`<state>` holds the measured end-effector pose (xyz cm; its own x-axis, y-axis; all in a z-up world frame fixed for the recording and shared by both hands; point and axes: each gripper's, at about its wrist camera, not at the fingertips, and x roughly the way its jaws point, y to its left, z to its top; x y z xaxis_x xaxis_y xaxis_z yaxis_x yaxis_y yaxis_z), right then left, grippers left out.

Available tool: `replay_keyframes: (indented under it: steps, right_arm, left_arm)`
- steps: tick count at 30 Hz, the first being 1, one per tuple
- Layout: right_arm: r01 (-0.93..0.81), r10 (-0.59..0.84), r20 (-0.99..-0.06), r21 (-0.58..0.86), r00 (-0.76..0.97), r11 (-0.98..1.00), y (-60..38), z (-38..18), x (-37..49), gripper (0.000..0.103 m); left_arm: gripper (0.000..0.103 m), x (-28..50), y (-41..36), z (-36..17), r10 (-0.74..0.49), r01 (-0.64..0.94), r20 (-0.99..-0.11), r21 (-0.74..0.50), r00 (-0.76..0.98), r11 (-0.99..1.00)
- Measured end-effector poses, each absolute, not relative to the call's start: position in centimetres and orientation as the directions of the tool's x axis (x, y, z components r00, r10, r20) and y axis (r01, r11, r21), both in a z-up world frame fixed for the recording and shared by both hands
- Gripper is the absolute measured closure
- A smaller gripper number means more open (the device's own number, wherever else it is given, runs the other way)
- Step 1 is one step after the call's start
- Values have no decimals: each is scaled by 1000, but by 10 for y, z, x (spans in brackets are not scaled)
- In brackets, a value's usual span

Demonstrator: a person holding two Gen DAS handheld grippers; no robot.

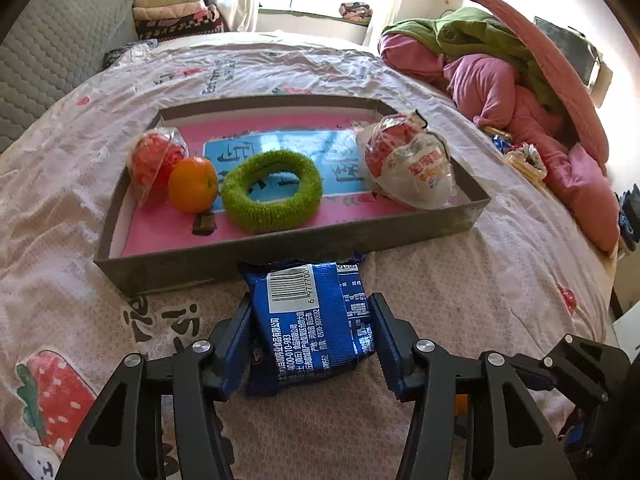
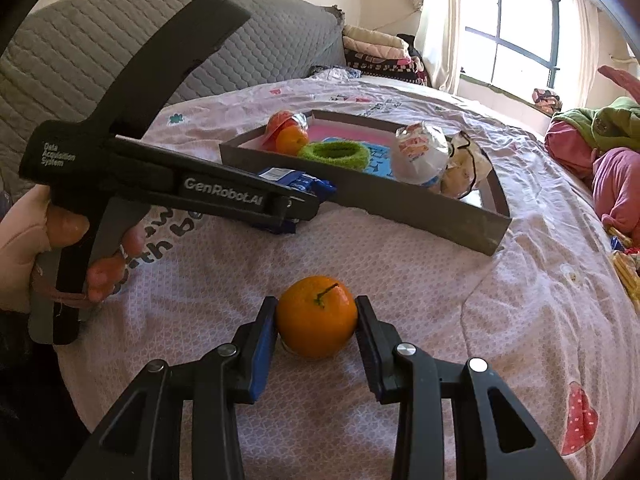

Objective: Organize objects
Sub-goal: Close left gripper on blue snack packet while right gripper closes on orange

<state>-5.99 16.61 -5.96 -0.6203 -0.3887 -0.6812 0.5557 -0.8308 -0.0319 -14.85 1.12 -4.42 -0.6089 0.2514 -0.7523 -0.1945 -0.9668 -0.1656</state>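
My left gripper (image 1: 311,312) is shut on a blue snack packet (image 1: 308,320), held just in front of the grey tray's near wall (image 1: 280,252). The tray holds an orange (image 1: 193,185), a green fuzzy ring (image 1: 272,190), a red item in clear wrap (image 1: 154,160) and a white-wrapped bun (image 1: 412,160). My right gripper (image 2: 316,316) is shut on a second orange (image 2: 316,317) on the pink bedsheet. The left gripper (image 2: 304,204) with its packet (image 2: 296,182) also shows in the right wrist view, beside the tray (image 2: 400,208).
A pile of pink and green bedding (image 1: 500,64) lies at the right of the bed. A grey quilted headboard (image 1: 52,52) stands at the left. Folded blankets (image 1: 172,12) sit by the window. Small wrapped snacks (image 1: 520,156) lie at the right bed edge.
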Motion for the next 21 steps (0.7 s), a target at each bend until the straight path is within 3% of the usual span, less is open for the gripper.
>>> replay_keyframes:
  steps: [21]
  right_arm:
    - [543, -421, -589, -37, -690, -839, 175, -32, -68, 64]
  left_arm:
    - [48, -132, -7, 8, 243, -202, -638, -137, -731, -970]
